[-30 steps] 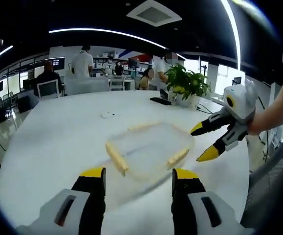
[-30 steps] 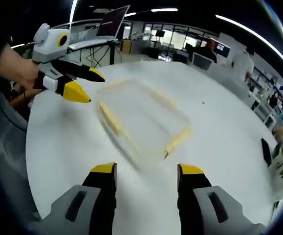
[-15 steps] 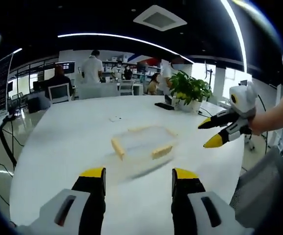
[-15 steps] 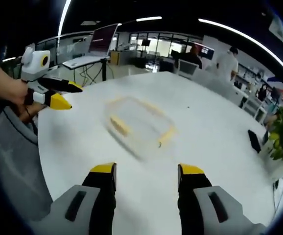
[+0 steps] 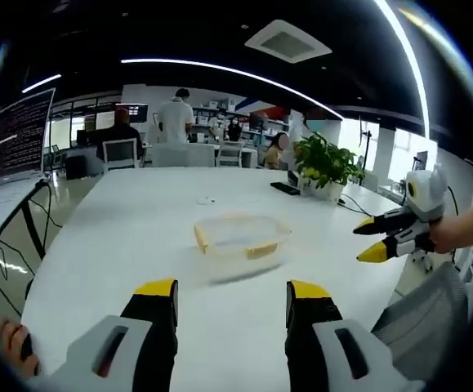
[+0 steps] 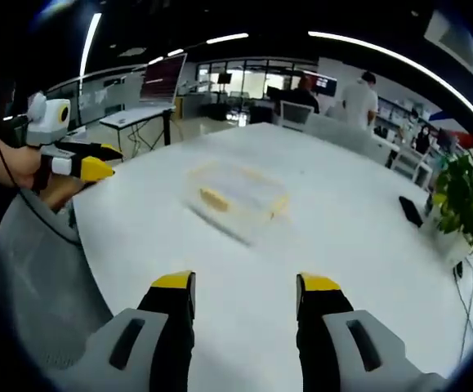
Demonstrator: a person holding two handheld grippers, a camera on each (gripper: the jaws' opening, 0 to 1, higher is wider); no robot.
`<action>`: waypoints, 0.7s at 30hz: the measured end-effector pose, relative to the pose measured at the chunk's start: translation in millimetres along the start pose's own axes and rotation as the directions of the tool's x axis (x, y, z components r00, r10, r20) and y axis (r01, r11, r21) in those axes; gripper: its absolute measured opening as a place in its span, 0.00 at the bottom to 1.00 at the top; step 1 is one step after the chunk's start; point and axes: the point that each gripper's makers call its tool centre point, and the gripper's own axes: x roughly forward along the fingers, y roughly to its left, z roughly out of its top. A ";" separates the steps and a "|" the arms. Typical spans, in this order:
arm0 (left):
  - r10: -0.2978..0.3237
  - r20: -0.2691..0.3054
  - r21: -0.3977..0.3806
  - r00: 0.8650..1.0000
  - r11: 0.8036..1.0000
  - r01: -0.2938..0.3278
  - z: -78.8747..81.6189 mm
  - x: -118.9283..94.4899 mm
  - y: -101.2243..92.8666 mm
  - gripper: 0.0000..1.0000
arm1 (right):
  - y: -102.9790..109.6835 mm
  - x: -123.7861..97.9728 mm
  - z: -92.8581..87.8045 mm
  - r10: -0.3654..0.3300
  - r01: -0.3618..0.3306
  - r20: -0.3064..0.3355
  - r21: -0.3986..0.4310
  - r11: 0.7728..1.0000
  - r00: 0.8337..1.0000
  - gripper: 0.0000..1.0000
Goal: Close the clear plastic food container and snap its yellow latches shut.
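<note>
The clear plastic food container with yellow latches (image 5: pixel 240 238) sits near the middle of the large white oval desk (image 5: pixel 122 245), well apart from both grippers. Its lid appears to be on, and the yellow latches (image 6: pixel 213 198) seem to lie folded down along its sides, though the container is small and slightly blurred, so I cannot tell whether each one is snapped fully home. Judging from this, the closing looks done or nearly done, with at most a check of the latches left.

The left gripper (image 5: pixel 231 294) hangs above the near part of the desk with its yellow-tipped black fingers (image 5: pixel 156 288) spread wide and nothing between them. The right gripper (image 6: pixel 243 287) is likewise wide open and empty, its fingers (image 6: pixel 320 283) over bare desk short of the container. In the left gripper view the right gripper appears at the right, held in a person's hand, fingers parted and empty; in the right gripper view the left gripper shows at the left in the same way.

The desk is smooth, white and mostly bare. A green potted plant (image 5: pixel 327 162) and a dark flat device (image 6: pixel 410 211) stand near its far edge. Around it is an open office with a dark ceiling, curved light strips, a monitor on a stand (image 5: pixel 15 135), chairs and several people at the back.
</note>
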 end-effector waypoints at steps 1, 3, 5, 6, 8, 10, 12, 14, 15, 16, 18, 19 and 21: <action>0.001 -0.001 -0.005 1.000 1.000 -0.001 -1.0 -2.8 -0.3 0.47 | 0.2 -2.2 -0.5 -0.002 0.002 0.002 0.010 1.000 1.000 0.46; 0.014 0.000 -0.034 1.000 0.999 -0.014 -3.8 -10.8 0.1 0.47 | 0.5 -8.8 -0.6 -0.014 0.014 0.015 0.026 1.000 1.000 0.46; 0.024 0.000 -0.046 1.000 0.999 -0.024 -5.9 -16.9 1.0 0.48 | 2.0 -13.4 -1.1 -0.016 0.015 0.021 0.044 0.999 1.000 0.46; 0.030 0.002 -0.049 1.000 0.998 -0.030 -7.2 -19.5 1.4 0.48 | 2.5 -15.2 -1.2 -0.018 0.017 0.024 0.053 0.998 1.000 0.46; 0.030 -0.004 -0.050 1.000 0.998 -0.030 -7.5 -22.3 0.9 0.48 | 3.6 -18.6 -1.1 -0.022 0.020 0.036 0.070 0.997 0.999 0.46; 0.032 0.011 -0.047 0.999 0.998 -0.031 -0.8 -22.3 -0.4 0.48 | 5.3 -20.5 -2.2 -0.022 0.018 0.042 0.082 0.996 0.999 0.46; 0.032 0.009 -0.038 0.999 0.999 -0.032 0.1 -22.8 -1.7 0.48 | 6.8 -22.4 -3.8 -0.021 0.017 0.043 0.088 0.996 0.999 0.46; 0.032 0.013 -0.042 0.999 0.999 -0.031 -1.4 -25.5 -4.0 0.48 | 8.4 -24.3 -5.0 -0.019 0.014 0.045 0.090 0.996 0.999 0.46; 0.030 0.009 -0.039 1.000 0.999 -0.030 -2.6 -26.0 -4.9 0.48 | 8.8 -25.2 -5.8 -0.017 0.013 0.045 0.091 0.996 0.999 0.46; 0.028 0.010 -0.029 1.000 0.999 -0.028 -2.8 -26.3 -5.5 0.48 | 9.4 -26.2 -6.6 -0.016 0.012 0.045 0.091 0.996 0.999 0.46; 0.020 0.018 -0.027 1.000 0.999 -0.019 -1.4 -26.4 -6.7 0.48 | 11.1 -27.3 -7.2 -0.008 0.004 0.049 0.090 0.996 0.999 0.46; 0.019 0.017 -0.025 1.000 1.000 -0.018 -2.1 -26.4 -7.0 0.48 | 11.8 -27.4 -7.2 -0.006 0.002 0.048 0.089 0.996 0.999 0.46; 0.012 0.013 -0.016 1.000 1.000 -0.012 -3.0 -26.2 -9.4 0.48 | 11.7 -27.5 -7.0 -0.008 0.004 0.051 0.085 0.996 0.999 0.46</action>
